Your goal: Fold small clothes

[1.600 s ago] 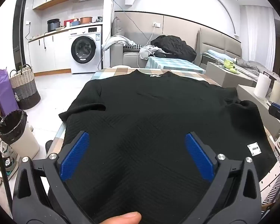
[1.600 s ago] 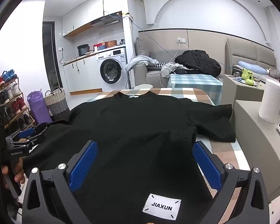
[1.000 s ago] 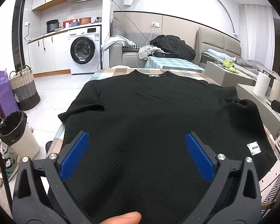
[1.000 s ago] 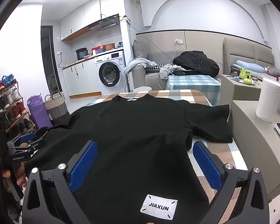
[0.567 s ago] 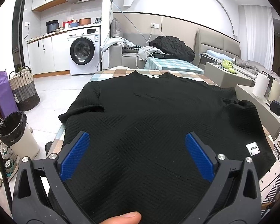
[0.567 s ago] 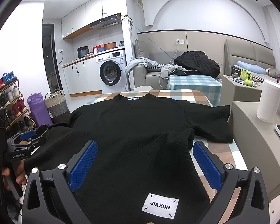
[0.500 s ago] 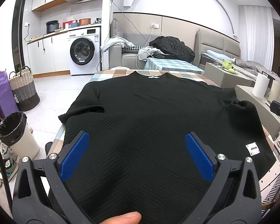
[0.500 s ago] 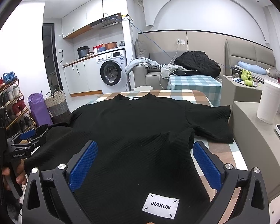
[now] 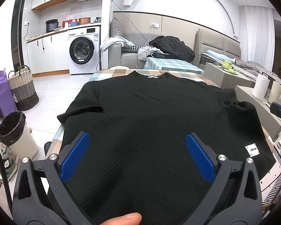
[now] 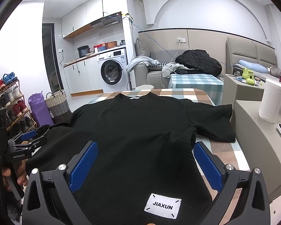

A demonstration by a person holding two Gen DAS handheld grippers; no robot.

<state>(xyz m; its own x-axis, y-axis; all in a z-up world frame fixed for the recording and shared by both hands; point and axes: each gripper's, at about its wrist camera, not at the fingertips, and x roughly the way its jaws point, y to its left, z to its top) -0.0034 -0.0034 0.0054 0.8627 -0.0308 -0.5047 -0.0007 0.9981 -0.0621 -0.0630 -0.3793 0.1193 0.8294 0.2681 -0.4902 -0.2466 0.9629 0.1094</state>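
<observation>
Black shirt [image 9: 155, 120] flat on checkered table [image 10: 200, 93], collar at 12 o'clock. Left gripper [image 9: 136, 155] and right gripper [image 10: 145, 166] both spread wide above hem, white label [image 10: 163, 208] at 6 o'clock

Left hand-held gripper [image 9: 137, 157] wide open, blue pads spread apart, thumb tip [image 9: 126, 219] at its base. Right hand-held gripper [image 10: 146, 166] likewise gaping, level, nothing clamped between the fingers.

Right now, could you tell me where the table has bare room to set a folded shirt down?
Little: the black shirt covers most of the checked table. Bare patches: a strip beyond the collar, and the right edge between the right sleeve and the right gripper.
</observation>
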